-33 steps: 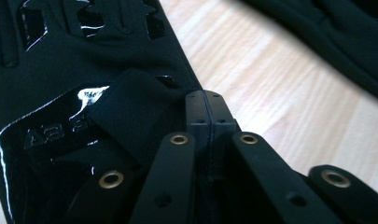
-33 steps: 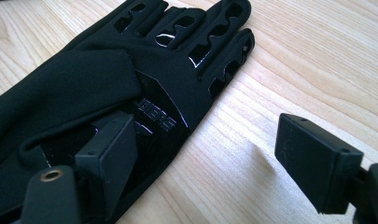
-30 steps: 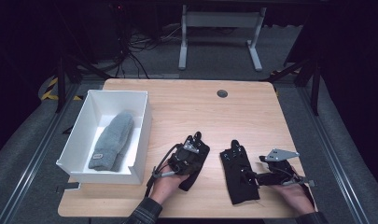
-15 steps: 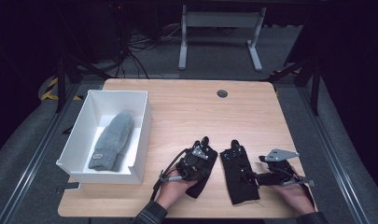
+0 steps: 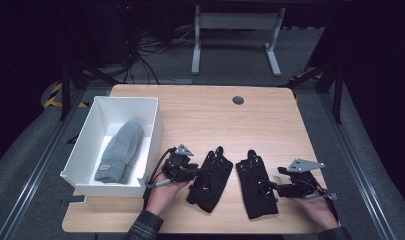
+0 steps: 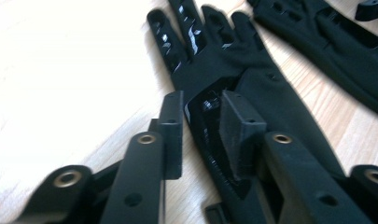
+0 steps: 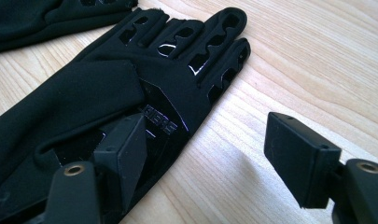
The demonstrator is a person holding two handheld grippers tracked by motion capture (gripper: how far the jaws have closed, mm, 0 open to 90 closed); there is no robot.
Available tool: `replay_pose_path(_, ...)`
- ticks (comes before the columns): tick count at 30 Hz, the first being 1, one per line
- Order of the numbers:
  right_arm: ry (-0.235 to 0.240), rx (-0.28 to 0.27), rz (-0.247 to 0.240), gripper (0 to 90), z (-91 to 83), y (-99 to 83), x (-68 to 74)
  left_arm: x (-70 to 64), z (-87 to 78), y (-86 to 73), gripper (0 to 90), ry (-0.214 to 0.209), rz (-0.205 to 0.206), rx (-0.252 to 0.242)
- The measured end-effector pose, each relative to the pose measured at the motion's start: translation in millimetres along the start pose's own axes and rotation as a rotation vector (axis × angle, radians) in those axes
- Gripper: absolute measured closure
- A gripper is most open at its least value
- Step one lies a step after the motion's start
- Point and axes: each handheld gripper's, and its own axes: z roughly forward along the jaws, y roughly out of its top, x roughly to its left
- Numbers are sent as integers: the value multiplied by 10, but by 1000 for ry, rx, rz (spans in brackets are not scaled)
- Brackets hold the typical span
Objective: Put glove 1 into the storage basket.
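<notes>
Two black gloves lie flat, fingers pointing away, on the near part of the wooden table (image 5: pixel 200 115). My left gripper (image 5: pixel 197 172) sits at the left edge of the left glove (image 5: pixel 210 181). In the left gripper view its jaws have narrowed onto a bunched fold of that glove's (image 6: pixel 214 60) edge, so the left gripper (image 6: pixel 200 126) is shut on it. My right gripper (image 5: pixel 271 187) reaches the right glove (image 5: pixel 255 192) from the right. It (image 7: pixel 205 149) is open, one jaw over the glove (image 7: pixel 84 93) and the other over bare wood.
A white box (image 5: pixel 155 125) stands at the table's left with a grey knit hat (image 5: pixel 121 150) inside. A dark round grommet (image 5: pixel 238 100) sits near the far edge. Bare wood stretches across the middle and far side.
The left gripper has shifted and turned at the left glove's edge, and its jaws have closed onto the fabric. The right gripper and right glove have stayed put.
</notes>
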Motion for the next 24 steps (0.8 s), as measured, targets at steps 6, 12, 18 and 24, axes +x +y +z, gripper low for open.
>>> replay_pose_path(6,6,11,-1,328,13,-1,5,23,123,-17,670,3,-9,31)
replay_pose_path(12,29,9,-2,455,-25,-3,1,13,199,-35,766,-3,-18,56)
replay_pose_path(18,54,18,7,732,-77,9,-11,31,184,-34,869,-34,-64,42)
replay_pose_path(24,98,72,4,900,-52,4,-5,40,171,-40,872,-37,-77,34)
